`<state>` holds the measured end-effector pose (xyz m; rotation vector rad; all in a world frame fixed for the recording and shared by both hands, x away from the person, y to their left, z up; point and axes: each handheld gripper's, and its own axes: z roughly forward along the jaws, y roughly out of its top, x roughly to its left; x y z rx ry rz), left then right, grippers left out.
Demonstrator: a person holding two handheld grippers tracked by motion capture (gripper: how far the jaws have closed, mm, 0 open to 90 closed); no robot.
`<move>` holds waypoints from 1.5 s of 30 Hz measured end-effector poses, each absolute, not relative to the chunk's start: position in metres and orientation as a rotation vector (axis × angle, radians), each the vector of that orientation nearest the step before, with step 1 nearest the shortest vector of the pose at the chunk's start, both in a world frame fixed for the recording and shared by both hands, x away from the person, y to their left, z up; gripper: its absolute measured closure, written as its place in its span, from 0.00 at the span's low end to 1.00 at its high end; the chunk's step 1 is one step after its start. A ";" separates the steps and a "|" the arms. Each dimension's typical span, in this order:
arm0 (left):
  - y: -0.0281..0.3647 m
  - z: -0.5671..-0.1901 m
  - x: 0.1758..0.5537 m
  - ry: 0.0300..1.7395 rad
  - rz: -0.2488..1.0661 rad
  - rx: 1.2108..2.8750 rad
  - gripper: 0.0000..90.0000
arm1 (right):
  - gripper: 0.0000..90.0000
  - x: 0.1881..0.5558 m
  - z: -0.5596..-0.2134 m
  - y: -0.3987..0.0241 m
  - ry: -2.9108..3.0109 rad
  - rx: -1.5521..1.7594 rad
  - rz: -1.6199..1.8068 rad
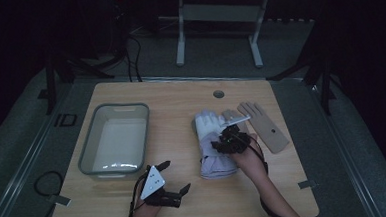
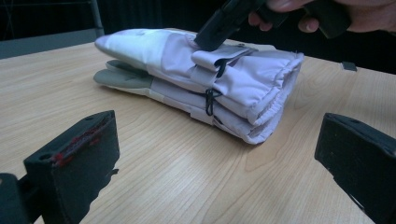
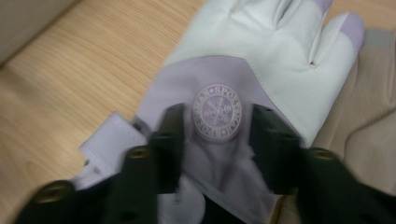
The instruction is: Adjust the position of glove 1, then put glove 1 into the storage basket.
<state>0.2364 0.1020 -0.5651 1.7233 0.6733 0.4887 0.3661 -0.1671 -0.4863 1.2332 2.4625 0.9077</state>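
Right gripper: you are resting it on the top lilac glove, jaws parted either side of its round badge.
Left gripper: you are holding it spread wide, near the table edge.
Gloves: lying stacked mid-table, beside the grey tub.

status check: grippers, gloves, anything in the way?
Left gripper open, idle near table edge. Right gripper jaws parted, down on stacked lilac gloves, straddling the round logo patch. Grey bin and tan glove stand clear.
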 end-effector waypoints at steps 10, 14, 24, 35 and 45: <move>0.101 -0.565 0.237 0.681 0.488 1.734 0.00 | 0.20 0.357 -0.476 -0.198 2.438 1.166 1.079; 0.101 -0.565 0.238 0.685 0.485 1.736 0.00 | 0.15 0.356 -0.478 -0.210 2.447 1.139 1.101; 0.101 -0.564 0.241 0.721 0.469 1.753 0.00 | 0.15 0.345 -0.473 -0.235 2.382 1.022 1.147; 0.091 -0.539 0.251 0.832 0.464 1.822 0.00 | 0.16 0.343 -0.472 -0.268 2.372 1.158 1.191; 0.075 -0.521 0.267 0.826 0.388 1.803 0.00 | 0.15 0.351 -0.472 -0.263 2.350 1.126 1.226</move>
